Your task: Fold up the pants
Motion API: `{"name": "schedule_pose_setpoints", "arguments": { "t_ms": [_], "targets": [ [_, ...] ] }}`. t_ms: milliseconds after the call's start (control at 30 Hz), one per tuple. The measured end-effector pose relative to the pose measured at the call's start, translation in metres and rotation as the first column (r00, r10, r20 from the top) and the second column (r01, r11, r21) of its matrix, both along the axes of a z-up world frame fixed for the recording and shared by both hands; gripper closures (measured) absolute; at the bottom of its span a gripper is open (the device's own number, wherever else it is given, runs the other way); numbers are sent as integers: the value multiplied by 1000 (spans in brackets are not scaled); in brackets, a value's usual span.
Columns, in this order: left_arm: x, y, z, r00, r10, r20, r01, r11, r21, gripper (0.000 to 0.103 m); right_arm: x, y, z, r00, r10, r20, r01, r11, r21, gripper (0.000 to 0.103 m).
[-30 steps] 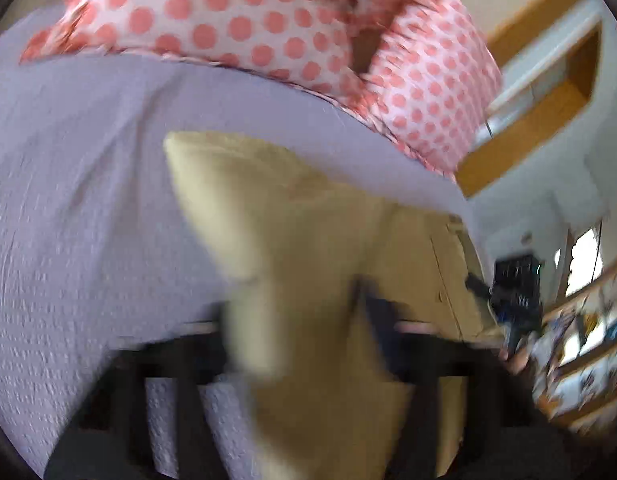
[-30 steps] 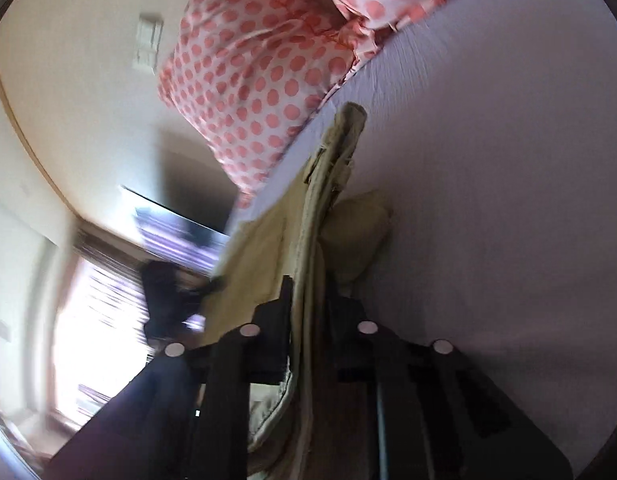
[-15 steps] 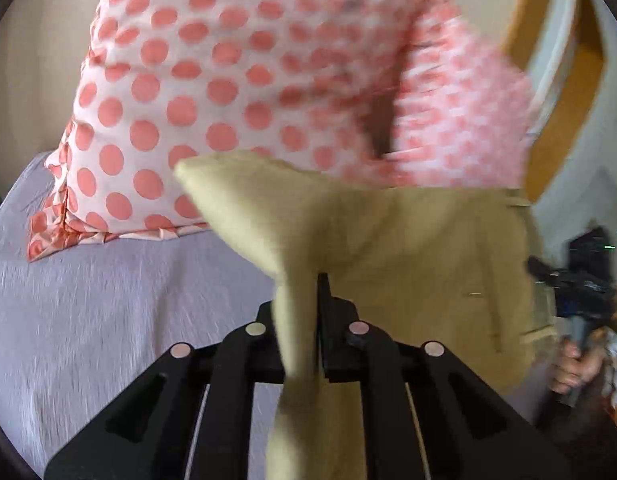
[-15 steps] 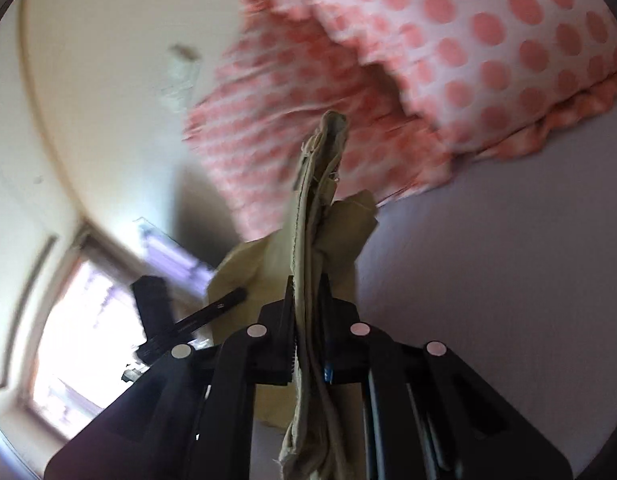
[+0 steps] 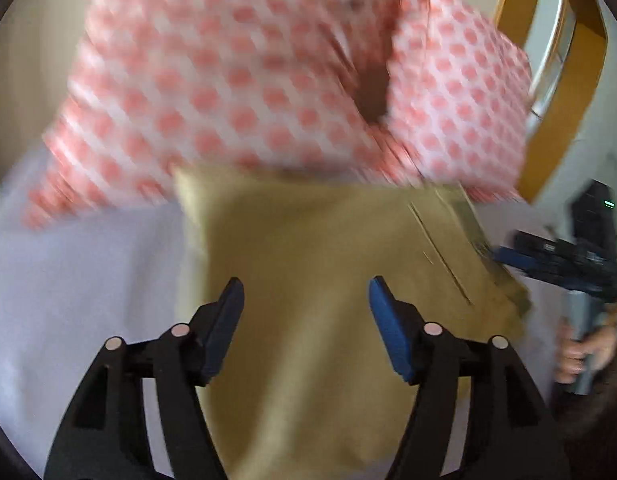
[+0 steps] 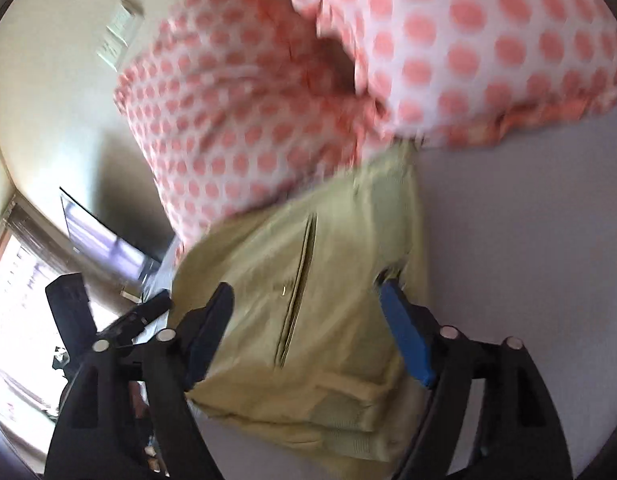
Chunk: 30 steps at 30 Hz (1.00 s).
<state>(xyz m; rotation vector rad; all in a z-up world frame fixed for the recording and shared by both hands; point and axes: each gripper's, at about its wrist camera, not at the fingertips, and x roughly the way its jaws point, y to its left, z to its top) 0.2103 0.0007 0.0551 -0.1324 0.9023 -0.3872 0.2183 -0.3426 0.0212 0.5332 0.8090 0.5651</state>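
The khaki pants (image 5: 320, 264) lie folded on the lavender bed sheet (image 5: 80, 280), their far edge against the polka-dot pillows. My left gripper (image 5: 306, 292) is open just above the pants, its jaws wide apart and empty. In the right wrist view the pants (image 6: 308, 300) show a pocket slit and the waistband near me. My right gripper (image 6: 306, 300) is open over them and holds nothing. The right gripper also shows in the left wrist view (image 5: 564, 260), at the pants' right edge.
Two pink polka-dot pillows (image 5: 236, 92) (image 6: 468, 48) stand at the head of the bed behind the pants. A cream wall with a switch plate (image 6: 118, 34), a dark screen (image 6: 104, 236) and a bright window (image 6: 16, 288) lie to the left. Wooden shelving (image 5: 564, 92) is at the right.
Both grippers were shut on the pants and carried them toward the pillows. Now both have opened and let go, and the pants lie flat on the sheet.
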Motion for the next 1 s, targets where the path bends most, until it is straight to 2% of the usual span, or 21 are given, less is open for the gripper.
{"name": "schedule_pose_setpoints", "arguments": {
  "t_ms": [67, 100, 133, 167, 200, 233, 267, 300, 367, 433, 500, 600, 667, 800, 1000],
  "targets": [
    [9, -7, -21, 998, 1, -67, 1, 1000, 28, 35, 10, 5, -18, 996, -14, -87, 13, 1000, -14, 16],
    [6, -10, -20, 1000, 5, -19, -4, 998, 59, 35, 9, 4, -18, 997, -27, -79, 27, 1000, -3, 16],
    [0, -15, -17, 999, 34, -6, -33, 990, 137, 34, 4, 4, -14, 995, -49, -90, 47, 999, -25, 16],
    [-6, -16, -14, 999, 52, -8, -50, 983, 175, 29, -7, 5, -8, 993, -78, -89, 72, 996, -61, 16],
    [-21, -16, -7, 998, 59, 9, -60, 979, 195, 22, -22, 8, -2, 995, -85, -51, 80, 993, -85, 15],
    [-36, -15, -5, 998, 61, 32, -66, 978, 199, 18, -44, 11, 6, 996, -85, 6, 85, 990, -111, 10],
    [-51, -14, -1, 996, 64, 56, -74, 976, 206, 8, -67, 16, 13, 994, -93, 64, 102, 983, -154, 1],
    [-68, -12, 2, 994, 72, 79, -89, 971, 222, 3, -83, 24, 18, 989, -100, 108, 120, 974, -193, 1],
    [-110, -9, 1, 989, 103, 110, -129, 956, 264, 2, -121, 38, 18, 978, -110, 178, 157, 948, -277, 1],
    [-135, -7, -7, 985, 133, 106, -158, 947, 278, 2, -155, 62, 3, 969, -118, 218, 197, 900, -389, 1],
    [-152, -5, -18, 984, 157, 86, -175, 944, 278, 2, -163, 82, -14, 972, -109, 210, 198, 860, -470, 1],
    [-166, -7, -34, 980, 184, 72, -197, 940, 278, 2, -165, 102, -33, 978, -102, 184, 186, 828, -530, 1],
    [-171, -10, -40, 975, 204, 90, -221, 933, 284, 2, -165, 106, -40, 982, -109, 157, 178, 820, -543, 1],
    [-178, -10, -42, 969, 213, 126, -240, 932, 271, 2, -176, 111, -45, 973, -146, 179, 224, 781, -583, 1],
    [-182, -10, -44, 965, 210, 157, -246, 933, 262, 2, -183, 112, -48, 958, -187, 218, 280, 777, -564, 1]
  ]
}}
